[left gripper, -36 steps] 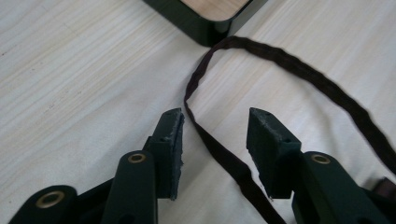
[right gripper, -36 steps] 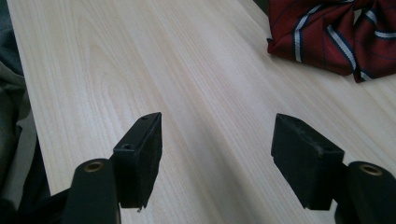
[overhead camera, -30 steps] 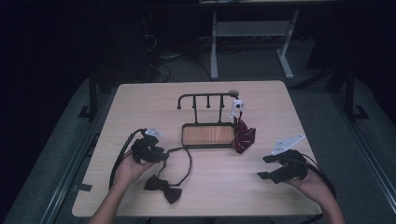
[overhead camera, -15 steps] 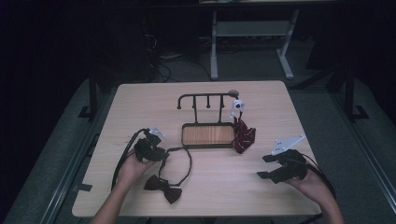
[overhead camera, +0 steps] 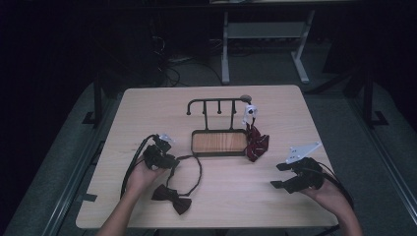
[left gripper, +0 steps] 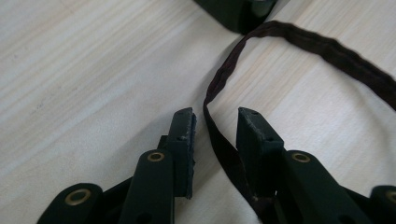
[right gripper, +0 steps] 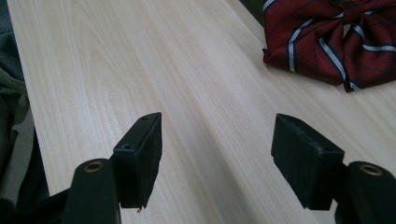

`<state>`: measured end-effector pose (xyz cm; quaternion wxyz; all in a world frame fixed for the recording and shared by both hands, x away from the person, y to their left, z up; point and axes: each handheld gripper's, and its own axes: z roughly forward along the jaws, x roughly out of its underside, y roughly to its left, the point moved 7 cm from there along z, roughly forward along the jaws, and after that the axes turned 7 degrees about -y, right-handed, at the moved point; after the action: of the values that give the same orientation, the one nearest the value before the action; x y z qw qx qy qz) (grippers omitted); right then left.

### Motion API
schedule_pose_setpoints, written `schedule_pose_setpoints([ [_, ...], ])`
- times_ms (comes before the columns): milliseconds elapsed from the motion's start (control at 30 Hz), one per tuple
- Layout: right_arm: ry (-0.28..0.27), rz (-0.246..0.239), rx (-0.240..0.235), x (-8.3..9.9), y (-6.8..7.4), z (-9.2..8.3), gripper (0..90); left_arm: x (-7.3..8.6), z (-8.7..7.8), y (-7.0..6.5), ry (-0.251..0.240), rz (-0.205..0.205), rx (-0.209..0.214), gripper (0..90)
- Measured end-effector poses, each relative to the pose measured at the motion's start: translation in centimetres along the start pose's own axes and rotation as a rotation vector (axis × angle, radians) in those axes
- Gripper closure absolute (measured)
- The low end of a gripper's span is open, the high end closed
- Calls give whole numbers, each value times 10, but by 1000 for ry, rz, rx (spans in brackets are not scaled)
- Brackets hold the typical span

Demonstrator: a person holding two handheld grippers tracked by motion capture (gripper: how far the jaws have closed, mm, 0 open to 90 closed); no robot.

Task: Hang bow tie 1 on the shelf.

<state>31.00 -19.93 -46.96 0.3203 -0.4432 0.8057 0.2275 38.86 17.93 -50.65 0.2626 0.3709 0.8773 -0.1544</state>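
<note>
The left gripper (overhead camera: 164,158) sits low on the worktop (overhead camera: 147,113) at the left of the high view, its fingers (left gripper: 183,135) straddling the dark strap (left gripper: 219,84) of a brown bow tie (overhead camera: 172,198). In the left gripper view the strap runs up between the two pads with a sliver of daylight on either side, so the fingers are partly closed around it but not yet pinching; they have just been closing in and easing back a touch. The bow itself lies lower in the frame, near the front edge, its strap looping up toward the wooden-based rack (overhead camera: 219,141) at centre. A striped red bow tie (overhead camera: 255,143) lies against the rack's right end. The right gripper (overhead camera: 287,175) rests at the lower right, fingers wide apart over bare wood, holding nothing. This looks like the pick-up of the strap; next the left fingers need to clamp firmly, then lift the loop toward the rack's hooks (overhead camera: 216,103)
</note>
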Motion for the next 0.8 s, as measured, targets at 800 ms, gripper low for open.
schedule_pose_setpoints([
  [800,-7,-7,4,0,1,5,325,-1,-14,-3,-21,65,20,894],
])
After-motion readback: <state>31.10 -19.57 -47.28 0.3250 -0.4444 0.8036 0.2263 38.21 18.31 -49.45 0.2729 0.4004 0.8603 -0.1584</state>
